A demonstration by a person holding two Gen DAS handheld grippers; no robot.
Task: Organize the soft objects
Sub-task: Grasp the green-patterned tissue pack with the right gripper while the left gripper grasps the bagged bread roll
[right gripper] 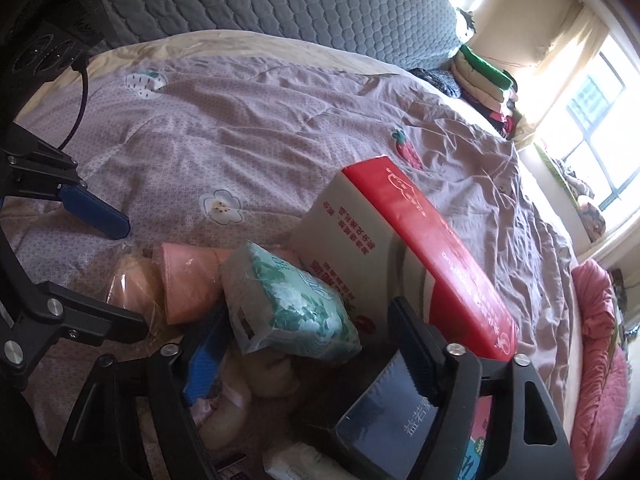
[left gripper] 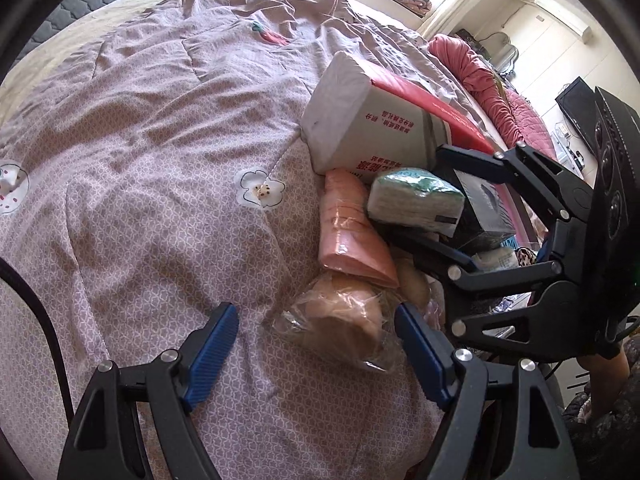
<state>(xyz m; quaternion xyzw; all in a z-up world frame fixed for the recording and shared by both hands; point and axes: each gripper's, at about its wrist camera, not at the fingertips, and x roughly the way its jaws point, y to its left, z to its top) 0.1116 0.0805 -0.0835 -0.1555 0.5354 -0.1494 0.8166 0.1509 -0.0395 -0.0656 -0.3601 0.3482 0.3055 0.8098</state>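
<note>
On quilt (right gripper: 280, 128) | green tissue pack (right gripper: 288, 304) long axis toward right gripper (right gripper: 308, 344), jaws apart, unclamped | left gripper (left gripper: 316, 344) open, empty

I see bed (left gripper: 140, 140) under mauve patterned quilt (right gripper: 260, 132), creased, flower and strawberry patches. Grey padded headboard (right gripper: 280, 4) behind. On quilt, near edge, I count cluster of soft packs touching: big red-and-white tissue pack (right gripper: 400, 240), green-printed tissue pack (right gripper: 288, 300) leaning against it, pink roll (left gripper: 348, 232), peach item in clear wrap (left gripper: 344, 328). Folded clothes stack (right gripper: 484, 80) at far corner.
</note>
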